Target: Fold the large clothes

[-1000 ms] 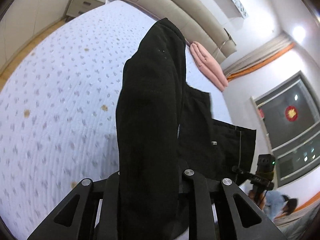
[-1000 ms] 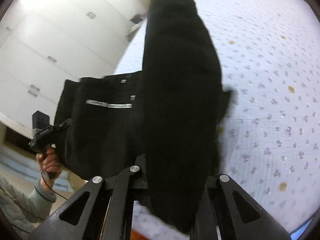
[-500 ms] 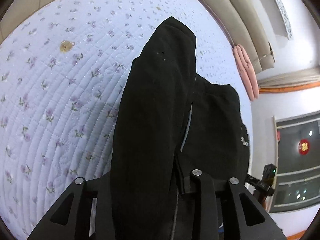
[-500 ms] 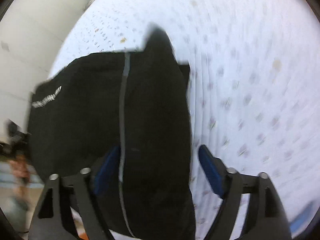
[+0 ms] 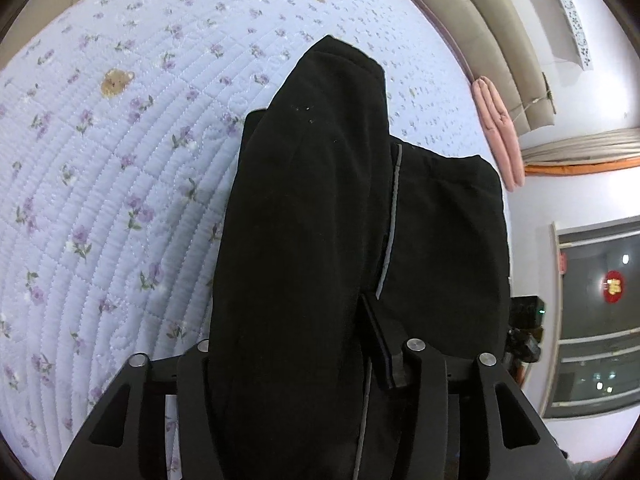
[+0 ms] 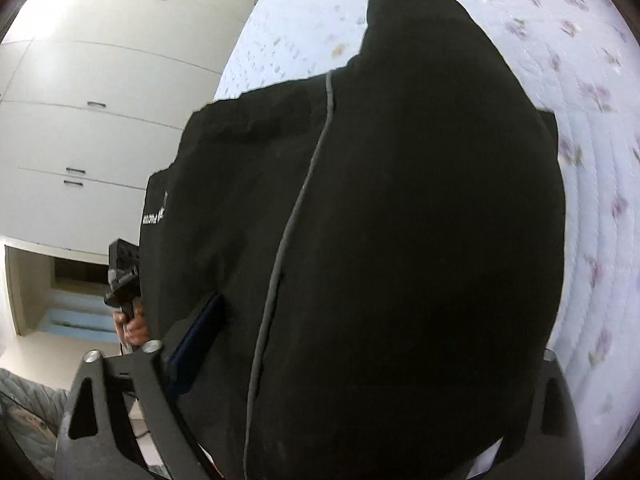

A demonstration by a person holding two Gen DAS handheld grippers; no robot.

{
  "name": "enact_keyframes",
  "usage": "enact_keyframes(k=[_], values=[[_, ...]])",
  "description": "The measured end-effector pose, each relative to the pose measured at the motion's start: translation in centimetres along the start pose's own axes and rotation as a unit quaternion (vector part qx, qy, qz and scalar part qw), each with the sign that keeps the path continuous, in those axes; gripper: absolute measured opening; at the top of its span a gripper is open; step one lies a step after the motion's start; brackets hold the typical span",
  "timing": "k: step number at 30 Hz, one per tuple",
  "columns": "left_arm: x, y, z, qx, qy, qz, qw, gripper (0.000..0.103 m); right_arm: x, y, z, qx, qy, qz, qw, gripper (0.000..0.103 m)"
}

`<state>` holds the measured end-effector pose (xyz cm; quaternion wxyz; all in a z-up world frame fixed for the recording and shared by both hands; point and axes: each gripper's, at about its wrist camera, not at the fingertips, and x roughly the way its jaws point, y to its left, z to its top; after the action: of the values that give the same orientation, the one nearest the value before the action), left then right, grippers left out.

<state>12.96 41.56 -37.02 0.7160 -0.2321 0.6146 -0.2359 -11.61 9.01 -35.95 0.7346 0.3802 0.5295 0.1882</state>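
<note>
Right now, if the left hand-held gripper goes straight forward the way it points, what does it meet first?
The left hand-held gripper would meet the black garment first: the cloth already lies between its fingers and stretches ahead. Beyond it lies the floral bed quilt; depth there is unclear.
</note>
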Motion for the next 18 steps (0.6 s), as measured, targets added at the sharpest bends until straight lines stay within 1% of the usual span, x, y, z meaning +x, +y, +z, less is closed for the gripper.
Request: enact_keyframes(k=[1, 2, 3, 5, 7, 11, 13, 16, 18], values=[[-0.2, -0.9, -0.1, 0.014, -0.010, 0.010, 0.9998, 0.033, 0.2, 0.7, -0.2, -0.004, -0.004, -0.003, 1.000, 0.074], [-0.5, -2.4, -0.2, 0.029, -0.021, 0.018, 0.9992, 0.028, -0.6, 1.4, -0.4, -0.009, -0.014, -0.010, 1.000, 0.057], [-0.6, -3.4, -0.1, 0.035, -0.030, 0.021, 0.9987, 0.026, -1.3, 2.8, -0.7, -0.016, -0.024, -0.014, 0.999, 0.047], [-1.8, -5.3, 0.3, 0.041, -0.045, 0.006, 0.9981, 0.023, -3.6, 3.3, -1.0, -0.032, -0.036, -0.033, 0.998, 0.043], [-2.4, -6.8, 1.0, 0.050, -0.054, 0.002, 0.9973, 0.022, -4.7, 5.4, -1.4, -0.056, -0.045, -0.061, 0.996, 0.041], [-3.5, -11.8, 2.6, 0.091, -0.069, -0.019, 0.9933, 0.022, -7.6, 9.0, -1.2, -0.082, -0.073, -0.074, 0.991, 0.039], [-4.0, -14.0, 3.2, 0.109, -0.077, -0.028, 0.9907, 0.022, -11.8, 8.6, -0.3, -0.095, -0.091, -0.092, 0.987, 0.039], [-5.4, -17.0, 3.9, 0.126, -0.090, -0.057, 0.9863, 0.022, -15.8, 10.4, -0.1, -0.108, -0.121, -0.105, 0.981, 0.039], [-6.5, -18.5, 4.0, 0.138, -0.096, -0.072, 0.9831, 0.022, -19.2, 11.4, -0.4, -0.116, -0.139, -0.114, 0.977, 0.039]])
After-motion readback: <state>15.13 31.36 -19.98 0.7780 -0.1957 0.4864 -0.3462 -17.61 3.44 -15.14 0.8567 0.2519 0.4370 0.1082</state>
